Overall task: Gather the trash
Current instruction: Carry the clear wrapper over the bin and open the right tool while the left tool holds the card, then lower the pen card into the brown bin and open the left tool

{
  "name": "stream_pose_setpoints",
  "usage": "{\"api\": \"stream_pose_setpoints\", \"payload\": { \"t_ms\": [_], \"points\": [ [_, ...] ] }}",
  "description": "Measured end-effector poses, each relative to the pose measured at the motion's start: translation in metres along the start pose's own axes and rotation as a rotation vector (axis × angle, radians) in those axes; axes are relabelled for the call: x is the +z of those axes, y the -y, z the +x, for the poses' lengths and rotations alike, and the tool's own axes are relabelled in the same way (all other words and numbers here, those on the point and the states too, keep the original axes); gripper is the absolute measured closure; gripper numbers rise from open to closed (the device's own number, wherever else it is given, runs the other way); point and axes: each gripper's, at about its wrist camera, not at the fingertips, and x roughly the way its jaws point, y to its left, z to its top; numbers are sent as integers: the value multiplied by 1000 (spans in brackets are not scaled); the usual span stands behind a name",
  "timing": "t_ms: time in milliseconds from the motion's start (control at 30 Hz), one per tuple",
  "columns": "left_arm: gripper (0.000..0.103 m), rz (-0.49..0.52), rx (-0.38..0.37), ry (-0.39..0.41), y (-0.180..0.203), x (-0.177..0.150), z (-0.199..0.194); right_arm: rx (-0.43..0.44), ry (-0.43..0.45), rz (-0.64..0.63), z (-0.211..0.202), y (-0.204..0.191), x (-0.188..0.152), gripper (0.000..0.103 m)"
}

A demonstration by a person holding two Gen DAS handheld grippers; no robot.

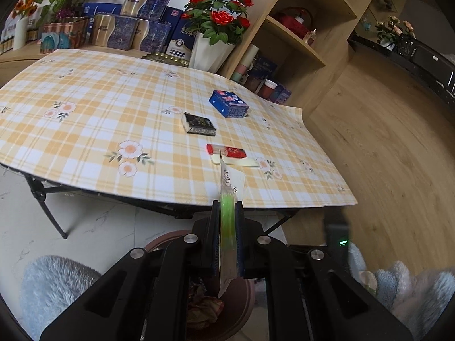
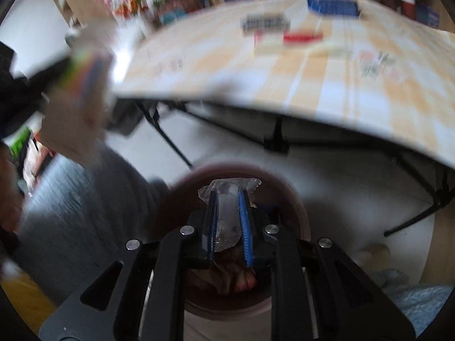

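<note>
Both tongs loaded, drop-off step by the look of it. Right tongs pinching a crumpled clear wrapper, hanging right above the mouth of the brown bin on the floor, just off the near edge of the tabletop. Left tongs clamped on a flat clear packet with a green stripe, sticking up edge-on, with the same bin's rim peeking out underneath. Already some crumpled reddish-brown wrappers down in the bin; hard to tell how full. Next move probably: spread the right tongs so the wrapper falls in, then the same for the left, making sure each piece is over the opening and not the rim, since light plastic likes to cling to the pads.

Still out on the tabletop, toward the right edge: a red packet nearest, a black box behind it, a blue box farthest. Plenty left to fetch.
</note>
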Motion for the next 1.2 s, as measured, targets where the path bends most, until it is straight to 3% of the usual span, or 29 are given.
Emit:
{"api": "stream_pose_setpoints", "payload": {
  "t_ms": [100, 200, 433, 500, 700, 867, 1200],
  "points": [
    [93, -13, 4, 4, -5, -10, -2, -24, -105, 38, 26, 9, -9, 84],
    [93, -30, 5, 4, -10, -17, -3, -28, -152, 82, 39, 16, -12, 83],
    [93, -58, 13, 6, -20, -24, -6, -58, -169, 110, 43, 17, -11, 58],
    [93, -67, 17, -6, -23, -27, -4, -81, -157, 90, 41, 14, -10, 42],
    [93, -122, 36, -68, -37, -34, 9, -146, -89, 74, 26, 14, -7, 14],
    [93, -110, 76, -153, -37, -40, 28, -173, -43, 95, 12, 19, -4, 9],
    [93, -145, 104, -279, -51, -56, 70, -252, 150, 55, -37, 15, 4, 6]
  ]
}}
